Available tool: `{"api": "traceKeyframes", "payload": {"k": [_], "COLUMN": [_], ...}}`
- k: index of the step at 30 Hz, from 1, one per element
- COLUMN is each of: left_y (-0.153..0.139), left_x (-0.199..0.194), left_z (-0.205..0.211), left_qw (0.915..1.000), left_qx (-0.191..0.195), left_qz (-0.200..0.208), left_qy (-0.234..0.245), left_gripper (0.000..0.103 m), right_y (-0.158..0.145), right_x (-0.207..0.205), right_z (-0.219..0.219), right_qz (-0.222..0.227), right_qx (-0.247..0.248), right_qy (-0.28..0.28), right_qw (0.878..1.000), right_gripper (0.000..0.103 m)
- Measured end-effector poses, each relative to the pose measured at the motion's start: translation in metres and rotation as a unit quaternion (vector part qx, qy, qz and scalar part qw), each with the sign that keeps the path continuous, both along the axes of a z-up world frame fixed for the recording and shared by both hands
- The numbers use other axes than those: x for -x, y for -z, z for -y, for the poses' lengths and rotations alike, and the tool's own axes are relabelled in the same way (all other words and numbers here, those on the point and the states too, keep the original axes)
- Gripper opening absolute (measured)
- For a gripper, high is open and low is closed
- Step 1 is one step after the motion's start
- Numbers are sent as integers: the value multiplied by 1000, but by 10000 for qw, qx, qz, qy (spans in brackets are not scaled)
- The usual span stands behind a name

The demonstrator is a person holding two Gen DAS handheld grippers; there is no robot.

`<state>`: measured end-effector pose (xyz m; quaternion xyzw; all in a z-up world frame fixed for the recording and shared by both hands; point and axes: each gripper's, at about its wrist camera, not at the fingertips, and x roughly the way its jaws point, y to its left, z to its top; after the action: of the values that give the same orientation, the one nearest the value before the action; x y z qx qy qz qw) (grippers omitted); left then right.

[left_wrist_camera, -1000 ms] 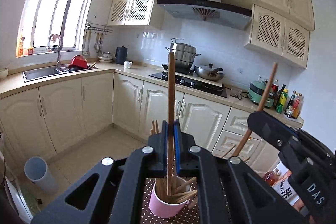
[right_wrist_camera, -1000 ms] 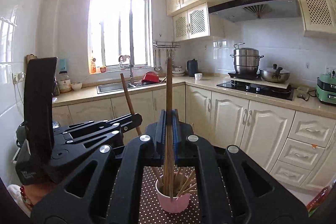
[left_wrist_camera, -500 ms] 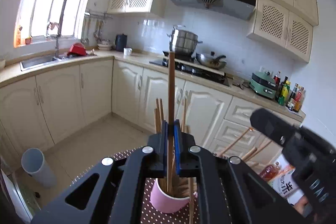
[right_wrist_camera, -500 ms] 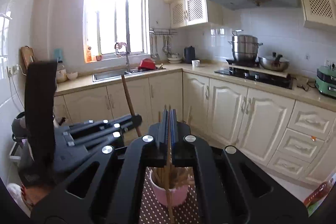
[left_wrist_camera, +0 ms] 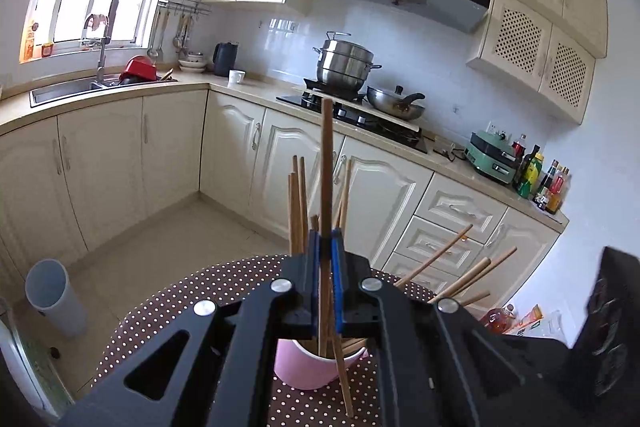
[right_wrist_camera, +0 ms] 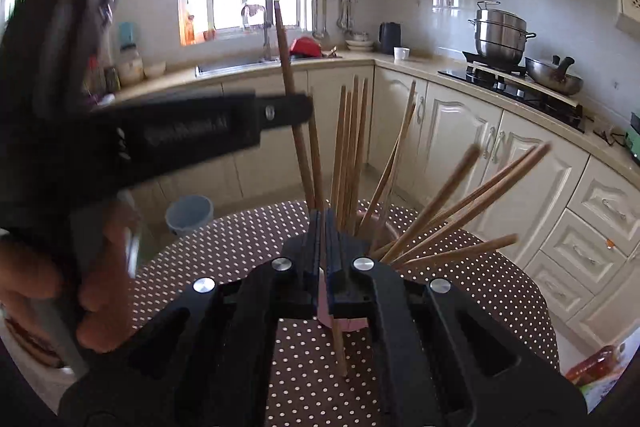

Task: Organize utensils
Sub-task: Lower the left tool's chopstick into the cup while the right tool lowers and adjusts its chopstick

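A pink cup [left_wrist_camera: 308, 367] with several wooden chopsticks [right_wrist_camera: 352, 147] stands on a round dotted table. My left gripper [left_wrist_camera: 326, 247] is shut on an upright chopstick [left_wrist_camera: 326, 167] whose lower end dips into the cup. In the right wrist view the left gripper [right_wrist_camera: 288, 111] comes in from the left with its chopstick [right_wrist_camera: 284, 47], and a hand [right_wrist_camera: 96, 287] holds it. My right gripper [right_wrist_camera: 324, 227] is shut on a thin chopstick [right_wrist_camera: 339, 347]. That stick's tip rests on the cloth just in front of the cup [right_wrist_camera: 352, 323]. From the left wrist view it [left_wrist_camera: 345, 387] leans against the cup.
The brown polka-dot cloth [left_wrist_camera: 180, 307] covers the table to its rounded far edge. Beyond it are a tiled floor, a grey bin [left_wrist_camera: 56, 299] and cream cabinets [left_wrist_camera: 168, 155]. A bottle [left_wrist_camera: 496, 319] and packets lie at the table's right side. Some chopsticks fan out rightward [right_wrist_camera: 460, 195].
Both grippers have sunk toward the cup. The right gripper's chopstick, which stood tall above the jaws, now pokes out below them onto the cloth. The left gripper has closed in from the left.
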<state>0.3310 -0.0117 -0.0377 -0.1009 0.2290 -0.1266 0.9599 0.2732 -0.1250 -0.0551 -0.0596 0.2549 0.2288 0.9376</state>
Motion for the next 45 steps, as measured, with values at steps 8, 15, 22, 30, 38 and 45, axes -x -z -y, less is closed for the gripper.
{"api": "traceKeyframes", "payload": {"k": [8, 15, 22, 30, 38, 45], "left_y": [2, 2, 0, 1, 4, -4], "left_x": [0, -1, 3, 2, -2, 4], "left_z": [-4, -4, 1, 2, 2, 2], "left_qw": [10000, 9999, 9998, 9998, 9998, 9997], "left_qx": [-35, -33, -132, -184, -181, -202], "left_qz": [-26, 2, 76, 42, -9, 110], "left_qy": [55, 103, 100, 76, 74, 130], "left_gripper": [6, 6, 6, 6, 6, 6], "right_y": [13, 20, 24, 28, 35, 7], "right_x": [-21, -21, -18, -31, -40, -24], "right_z": [-11, -5, -2, -2, -6, -1], "right_qz": [-229, -390, -372, -592, -905, -367], "right_qx": [198, 164, 197, 291, 201, 58], "right_qy": [54, -3, 30, 13, -136, -21], "right_qw": [9995, 9991, 9991, 9978, 9956, 9993], "right_gripper": [4, 4, 49, 29, 8, 7]}}
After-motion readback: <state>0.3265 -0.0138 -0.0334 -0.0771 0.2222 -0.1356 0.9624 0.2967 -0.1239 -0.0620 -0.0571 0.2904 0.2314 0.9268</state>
